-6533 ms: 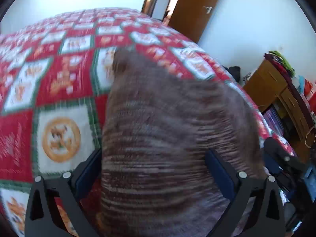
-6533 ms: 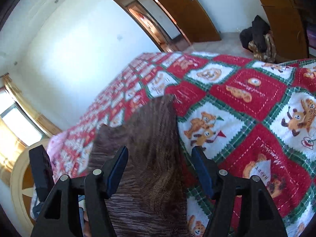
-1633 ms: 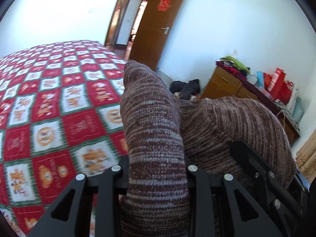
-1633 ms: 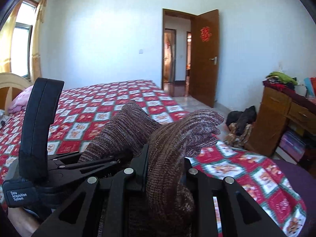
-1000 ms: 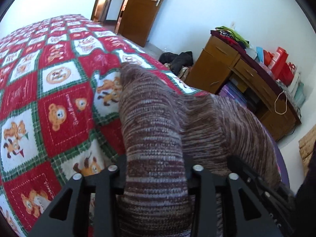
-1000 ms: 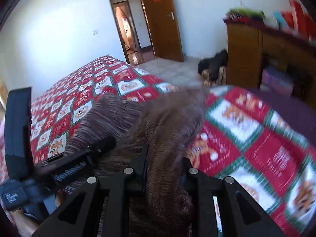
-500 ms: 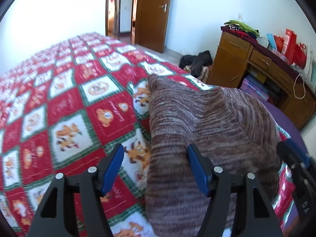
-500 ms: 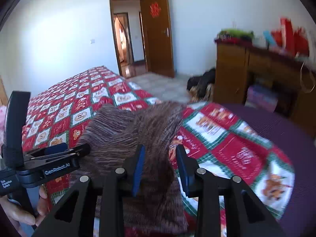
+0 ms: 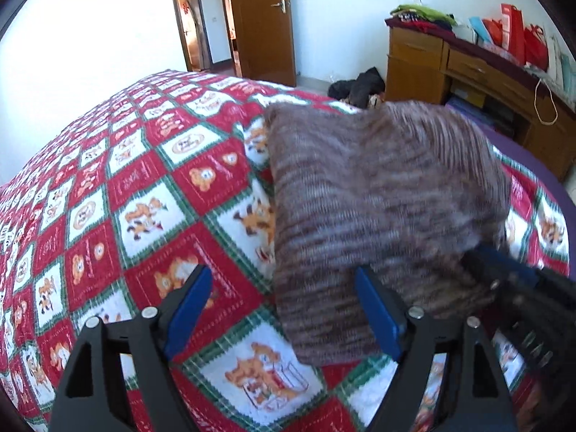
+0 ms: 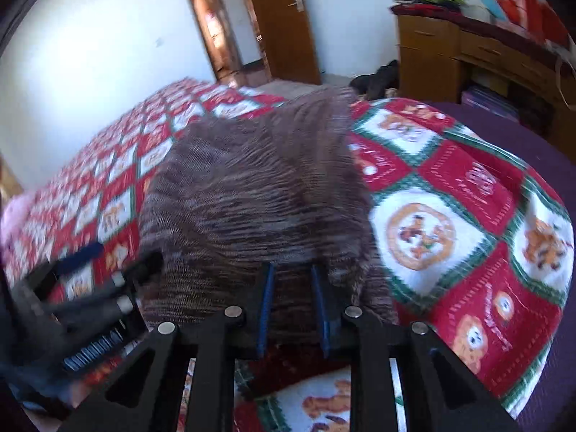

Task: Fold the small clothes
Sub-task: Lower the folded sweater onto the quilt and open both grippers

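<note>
You have just let go with your left gripper (image 9: pixel 284 309): a second ago its jaws were clamped on the brown-and-cream marled knit garment (image 9: pixel 378 208), and they have been opening since, so its blue pads now stand wide with only the garment's near left edge between them, one pad just beside the knit and the other over bare quilt. Your right gripper (image 10: pixel 293 306) has its jaws narrow, its pads set close about the garment's near edge; whether they pinch it or merely flank it cannot be told through the blur. The garment, lifted off the bed moments before, now lies as a folded, roughly rectangular slab on the red, white and green patchwork bed quilt (image 9: pixel 144 194), near the bed's right corner. That suggests a fold has been laid down and the release is half done.

The knit is thick, ribbed and soft-edged, slumping slightly at its corners; the quilt beneath is flat, printed with bear squares.
</note>
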`<state>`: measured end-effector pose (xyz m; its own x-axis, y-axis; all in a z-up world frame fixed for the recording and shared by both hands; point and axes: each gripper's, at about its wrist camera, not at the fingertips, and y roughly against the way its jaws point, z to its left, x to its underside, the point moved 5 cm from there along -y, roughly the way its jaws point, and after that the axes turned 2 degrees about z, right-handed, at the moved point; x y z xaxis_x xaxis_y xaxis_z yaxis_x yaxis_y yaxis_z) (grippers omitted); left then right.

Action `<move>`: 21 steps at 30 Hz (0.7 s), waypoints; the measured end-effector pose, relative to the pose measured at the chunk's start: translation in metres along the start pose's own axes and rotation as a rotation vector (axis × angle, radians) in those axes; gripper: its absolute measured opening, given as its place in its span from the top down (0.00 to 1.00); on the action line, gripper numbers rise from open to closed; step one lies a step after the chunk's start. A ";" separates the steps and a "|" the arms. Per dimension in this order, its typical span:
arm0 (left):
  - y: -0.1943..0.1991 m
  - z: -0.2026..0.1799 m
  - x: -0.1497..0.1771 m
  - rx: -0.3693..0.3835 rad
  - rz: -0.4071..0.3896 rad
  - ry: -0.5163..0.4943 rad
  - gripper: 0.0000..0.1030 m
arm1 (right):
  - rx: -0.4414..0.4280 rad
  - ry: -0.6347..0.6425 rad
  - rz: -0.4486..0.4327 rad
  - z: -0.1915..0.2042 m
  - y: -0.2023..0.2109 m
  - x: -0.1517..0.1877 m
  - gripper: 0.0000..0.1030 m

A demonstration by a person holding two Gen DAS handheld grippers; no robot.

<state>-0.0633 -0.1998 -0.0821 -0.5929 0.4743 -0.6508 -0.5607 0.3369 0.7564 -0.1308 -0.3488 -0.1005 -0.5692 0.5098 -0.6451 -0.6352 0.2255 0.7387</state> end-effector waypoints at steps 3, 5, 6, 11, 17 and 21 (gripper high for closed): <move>0.010 0.002 0.004 0.006 -0.015 0.007 0.19 | -0.012 -0.017 -0.015 0.000 0.015 0.007 0.78; 0.023 0.003 0.004 0.009 -0.036 0.018 0.19 | -0.013 -0.019 -0.049 0.003 0.033 0.012 0.77; 0.029 0.004 0.004 0.006 -0.048 0.025 0.18 | -0.006 -0.020 -0.060 0.004 0.039 0.014 0.70; 0.066 0.008 0.011 0.004 -0.130 0.059 0.00 | 0.034 -0.072 -0.163 0.001 0.088 0.025 0.29; 0.105 0.012 0.021 -0.008 -0.189 0.042 0.00 | 0.113 -0.067 -0.302 0.000 0.141 0.036 0.29; 0.120 0.018 0.026 -0.029 -0.197 0.052 0.00 | 0.135 -0.008 -0.426 0.019 0.173 0.037 0.25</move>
<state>-0.1360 -0.1326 -0.0074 -0.4988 0.3589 -0.7889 -0.6844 0.3954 0.6126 -0.2519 -0.2756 0.0067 -0.2669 0.3542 -0.8963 -0.7379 0.5231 0.4265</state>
